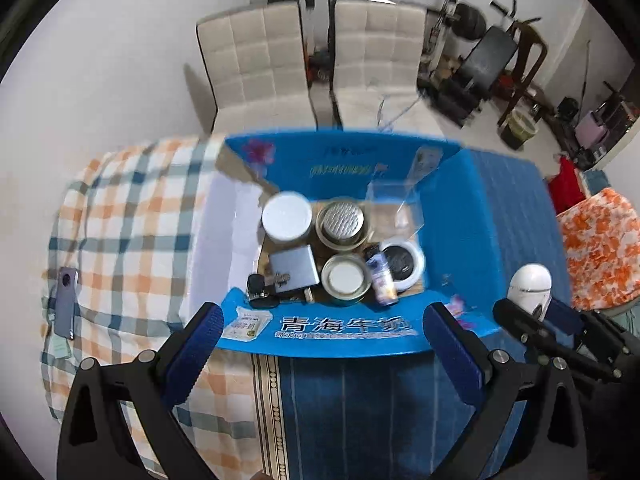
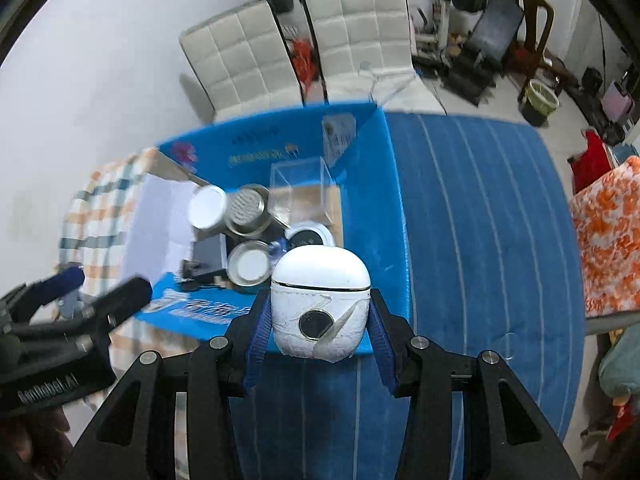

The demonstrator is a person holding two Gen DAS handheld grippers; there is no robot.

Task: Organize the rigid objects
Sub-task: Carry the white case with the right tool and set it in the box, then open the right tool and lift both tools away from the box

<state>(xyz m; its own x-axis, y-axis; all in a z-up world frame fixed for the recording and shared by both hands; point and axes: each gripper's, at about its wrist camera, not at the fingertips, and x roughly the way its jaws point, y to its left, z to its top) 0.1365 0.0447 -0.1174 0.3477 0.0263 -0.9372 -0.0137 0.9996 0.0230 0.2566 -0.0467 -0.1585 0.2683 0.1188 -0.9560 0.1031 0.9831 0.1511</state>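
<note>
The white earbud-style case is standing upright in the right gripper, its long axis running away from the camera, domed lid at the far end and a round dark disc on the near face. Its shell is looking scuffed, with tape peeling across the lower half. The right gripper is clamping it from both sides, over the near right corner of the blue cardboard box. The left gripper is hanging spread wide and holding nothing, above the box's near flap. Inside the box, a white-lidded jar, two round tins, a grey flat case, a small bottle and a clear plastic box are crowding the floor. A phone is lying on the checked cloth covering the desk.
</note>
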